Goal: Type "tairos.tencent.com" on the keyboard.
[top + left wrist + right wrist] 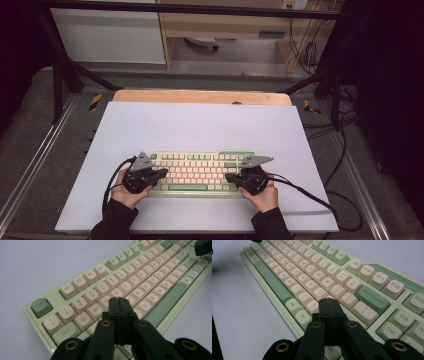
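Note:
A pale green keyboard [200, 172] with cream and green keys lies on the white sheet, near its front edge. My left gripper [164, 172] is over the keyboard's left end, jaws shut with nothing between them. In the left gripper view the shut tips [119, 300] hover above the keys just right of the W key [95, 310]. My right gripper [228, 177] is over the right end, jaws also shut and empty. In the right gripper view its tips [328, 300] sit above the keys close to the question-mark key [314, 306], left of Backspace [372, 298].
The white sheet [200, 125] covers a wooden tabletop [200, 96] whose back edge shows. Black cables [320, 200] trail off the right and left sides of the sheet. Metal frame bars [65, 80] stand at the table's back corners.

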